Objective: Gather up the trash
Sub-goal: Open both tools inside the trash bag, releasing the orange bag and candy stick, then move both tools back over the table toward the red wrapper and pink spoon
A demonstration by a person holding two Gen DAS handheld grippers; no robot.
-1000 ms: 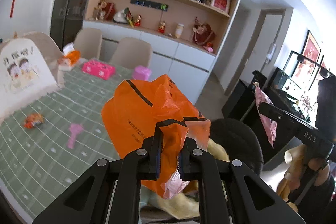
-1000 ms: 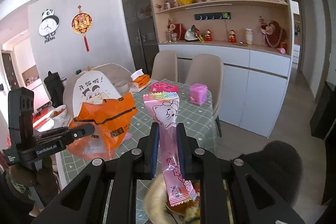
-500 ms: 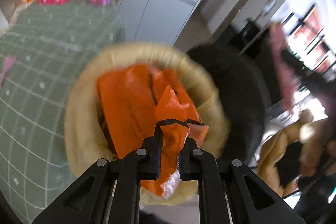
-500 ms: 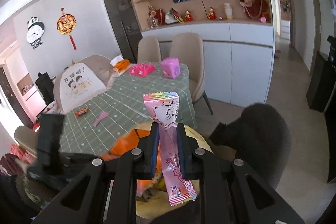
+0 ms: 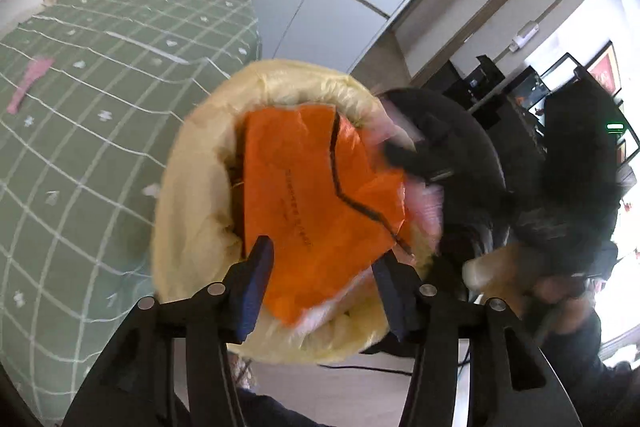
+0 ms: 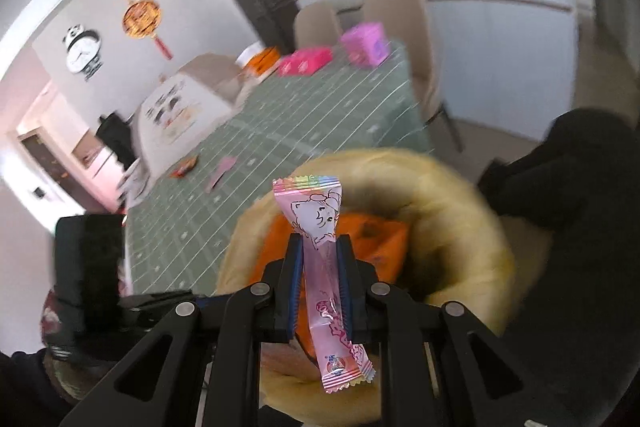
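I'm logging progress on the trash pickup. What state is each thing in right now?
Left gripper: jaws opening, pads off the bag.
Orange plastic bag: released, crumpled, lying in the bin.
Yellow-lined bin: open, beside the table.
Right gripper: shut on the wrapper, over the bin.
Pink snack wrapper: held upright, not yet dropped.
Pink wrapper on the table: lying flat, uncollected.

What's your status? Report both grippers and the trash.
Left gripper opening over crumpled orange plastic bag in yellow-lined bin. Right gripper clamps pink candy wrapper. Nothing obstructing.
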